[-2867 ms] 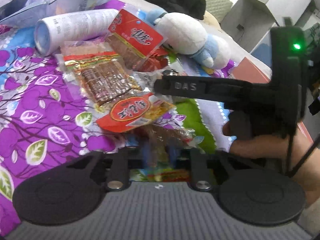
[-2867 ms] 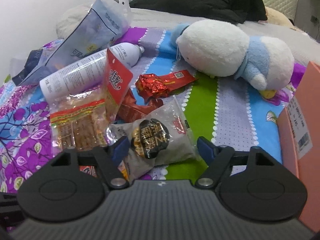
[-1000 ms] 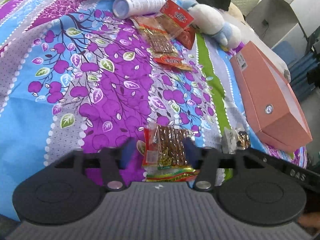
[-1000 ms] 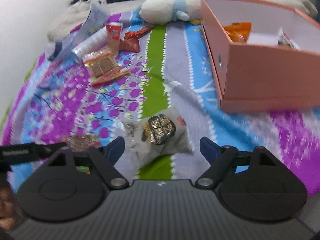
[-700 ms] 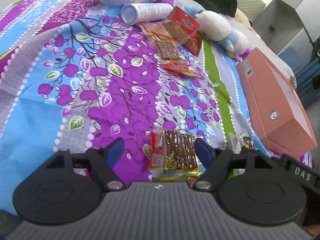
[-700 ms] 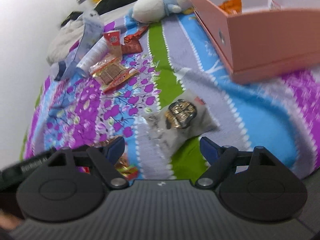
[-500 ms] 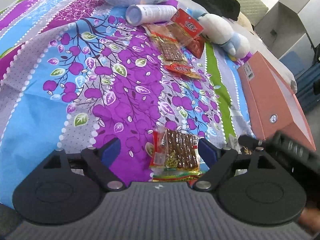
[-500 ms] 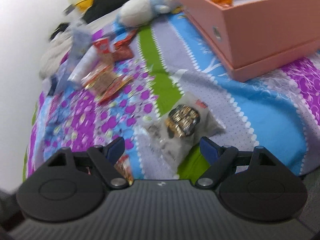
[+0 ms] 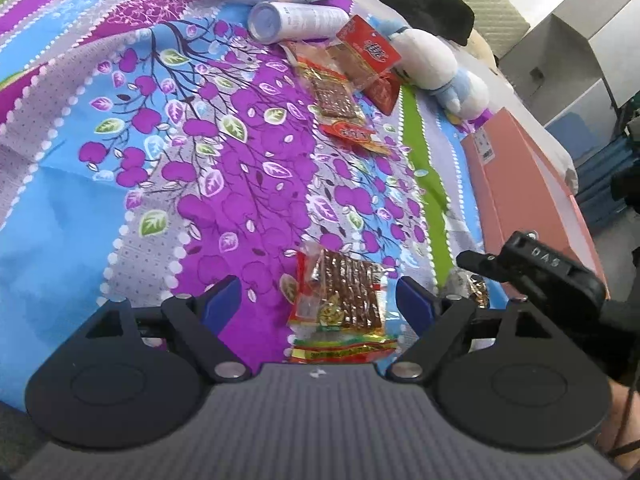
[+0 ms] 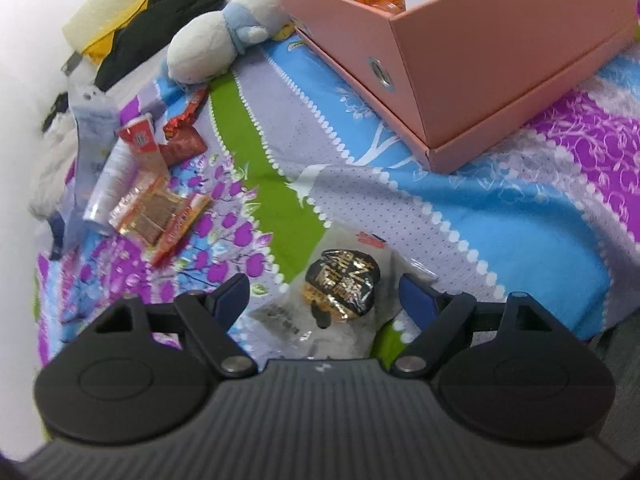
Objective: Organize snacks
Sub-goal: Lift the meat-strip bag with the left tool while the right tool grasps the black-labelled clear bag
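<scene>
Item 1: left tool (image 9: 318, 294) is gaping wide, empty, straddling the clear red-edged packet of brown strips (image 9: 340, 304) lying lower centre on the floral bedspread (image 9: 168, 184).

Item 2: right tool (image 10: 323, 294) is likewise spread, holding nothing, framing the clear black-and-gold-labelled snack bag (image 10: 340, 288), with the open pink cardboard box (image 10: 480, 48) waiting upper right, presumably to receive both.

light: bright, even, soft shadows | right wrist: motion blur, worst at 3 and 9 o'clock | left wrist: sharp | edges: fisheye bending

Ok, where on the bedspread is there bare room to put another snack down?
The widest bare stretch is the purple-flower patch of the bedspread, between the far snack pile and the near jerky pack. The green and grey stripes left of the pink box are bare too. It is crowded by the can and plush.
</scene>
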`<state>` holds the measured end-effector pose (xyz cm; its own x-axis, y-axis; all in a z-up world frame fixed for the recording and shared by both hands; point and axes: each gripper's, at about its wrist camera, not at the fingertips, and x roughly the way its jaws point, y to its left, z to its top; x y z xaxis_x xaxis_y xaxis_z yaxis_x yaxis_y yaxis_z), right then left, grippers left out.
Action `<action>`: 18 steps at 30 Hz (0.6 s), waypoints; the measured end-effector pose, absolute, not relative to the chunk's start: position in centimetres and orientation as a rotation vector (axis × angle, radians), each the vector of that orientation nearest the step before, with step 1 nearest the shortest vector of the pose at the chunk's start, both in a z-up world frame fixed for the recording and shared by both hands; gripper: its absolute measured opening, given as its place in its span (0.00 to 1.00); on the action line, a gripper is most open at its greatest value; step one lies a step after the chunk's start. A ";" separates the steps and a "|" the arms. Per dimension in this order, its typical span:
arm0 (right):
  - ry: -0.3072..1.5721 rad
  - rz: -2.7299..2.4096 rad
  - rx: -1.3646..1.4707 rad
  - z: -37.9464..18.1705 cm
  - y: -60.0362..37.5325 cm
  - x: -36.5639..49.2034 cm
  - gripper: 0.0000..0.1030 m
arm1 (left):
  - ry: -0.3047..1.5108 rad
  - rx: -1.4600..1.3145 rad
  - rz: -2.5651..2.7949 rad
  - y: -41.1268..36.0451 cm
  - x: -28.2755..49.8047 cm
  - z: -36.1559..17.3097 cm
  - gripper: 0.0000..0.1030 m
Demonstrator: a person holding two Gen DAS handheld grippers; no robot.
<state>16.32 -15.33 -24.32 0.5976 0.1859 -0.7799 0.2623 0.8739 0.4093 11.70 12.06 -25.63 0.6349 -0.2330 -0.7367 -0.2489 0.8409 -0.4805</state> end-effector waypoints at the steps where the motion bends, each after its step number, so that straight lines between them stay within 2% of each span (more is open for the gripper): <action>1: 0.940 -0.046 0.514 -24.3 -15.4 16.3 0.80 | 0.899 -0.589 0.009 12.0 11.8 -25.6 0.85; 8: 0.908 0.027 0.455 -24.2 -16.6 15.7 0.55 | 0.923 -0.534 0.002 10.8 12.4 -25.7 0.85; 13: 0.898 0.091 0.392 -23.8 -16.9 15.1 0.49 | 0.950 -0.489 -0.004 9.7 13.2 -26.1 0.85; 18: 0.882 0.174 0.269 -23.4 -16.8 14.1 0.49 | 0.973 -0.413 0.018 8.5 14.2 -26.2 0.91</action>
